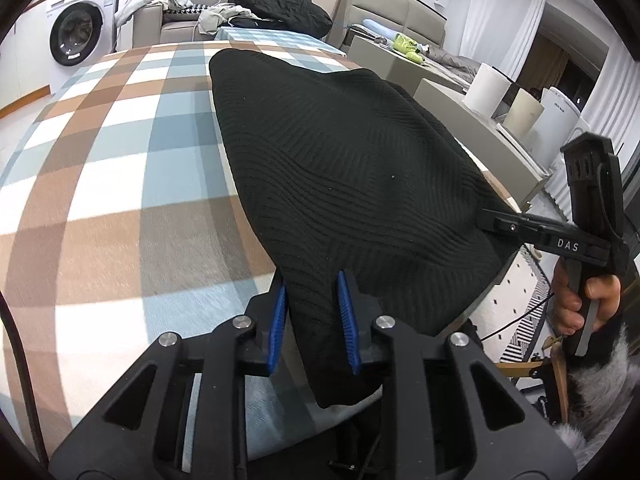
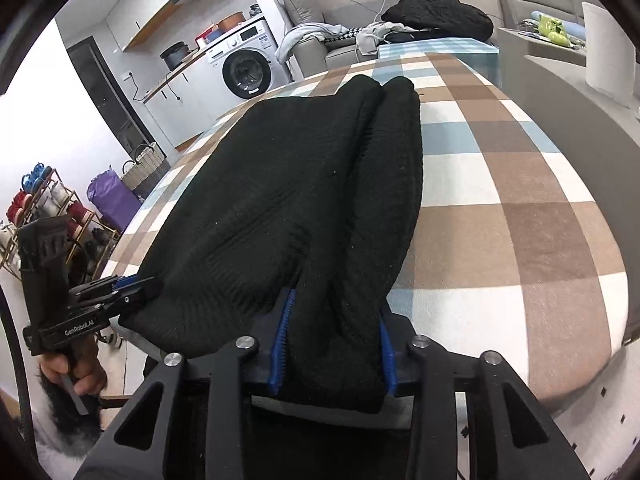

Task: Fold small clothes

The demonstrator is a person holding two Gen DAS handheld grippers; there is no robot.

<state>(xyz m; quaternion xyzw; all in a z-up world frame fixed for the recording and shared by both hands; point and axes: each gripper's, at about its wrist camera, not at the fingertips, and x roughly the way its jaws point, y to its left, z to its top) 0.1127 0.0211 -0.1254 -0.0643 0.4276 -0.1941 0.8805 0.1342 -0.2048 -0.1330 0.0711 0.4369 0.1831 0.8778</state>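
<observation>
A black ribbed knit garment (image 1: 340,168) lies stretched lengthwise on the checked tablecloth (image 1: 120,168). My left gripper (image 1: 312,280) is shut on its near left corner, blue pads (image 1: 346,312) pinching the cloth. The right gripper (image 1: 486,218) shows at the right, clamped on the near right corner. In the right wrist view the garment (image 2: 288,200) runs away from me with a thick rolled fold along its right side. My right gripper (image 2: 334,312) is shut on that near edge. The left gripper (image 2: 150,285) grips the corner at the left.
The checked cloth (image 2: 520,220) covers a table reaching to a sofa with a black jacket (image 1: 280,4) and clothes. A washing machine (image 1: 78,20) stands far left. White cylinders (image 1: 488,88) sit on a grey counter at the right. A shoe rack (image 2: 44,208) stands left.
</observation>
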